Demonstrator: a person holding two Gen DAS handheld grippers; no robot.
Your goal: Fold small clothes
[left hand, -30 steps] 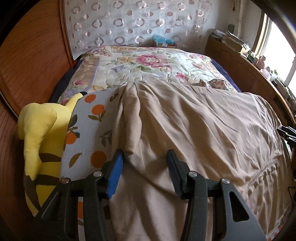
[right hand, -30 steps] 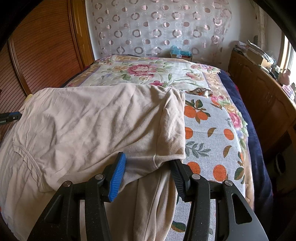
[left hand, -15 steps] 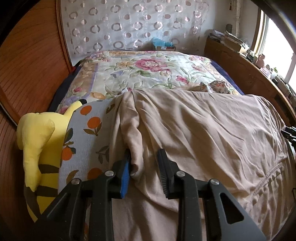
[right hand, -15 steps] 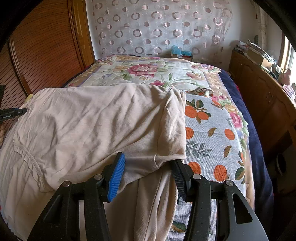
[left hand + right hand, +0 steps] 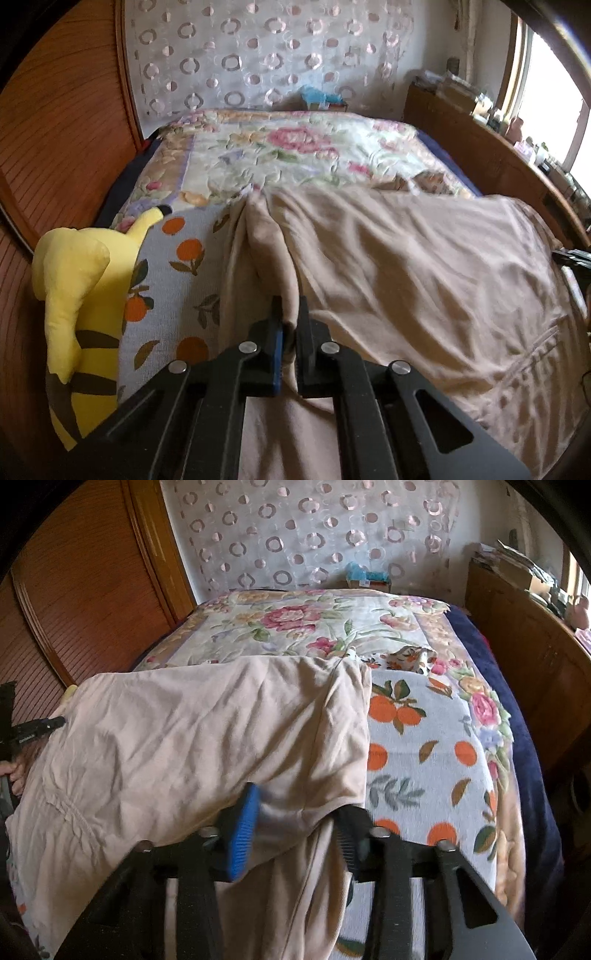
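A beige garment (image 5: 406, 277) lies spread over the near half of the bed, on an orange-print cloth (image 5: 166, 295). My left gripper (image 5: 288, 314) is shut on a raised fold at the garment's left edge. In the right wrist view the same garment (image 5: 207, 731) fills the left side, and its folded right corner lies between the jaws of my right gripper (image 5: 295, 812). Those jaws are closing, and the blue pad (image 5: 242, 827) and black pad stand apart from the fabric. The left gripper's tip (image 5: 33, 729) and a hand (image 5: 14, 771) show at that view's left edge.
A yellow striped plush toy (image 5: 74, 295) leans at the bed's left side against wooden sliding doors (image 5: 55, 129). The floral bedspread (image 5: 295, 155) covers the far half, with a small patterned cloth (image 5: 410, 657) on it. A wooden cabinet (image 5: 517, 646) with clutter runs along the right.
The left jaws closed onto the garment's fold, pinching it up. The right jaws have narrowed slightly around the garment's corner.
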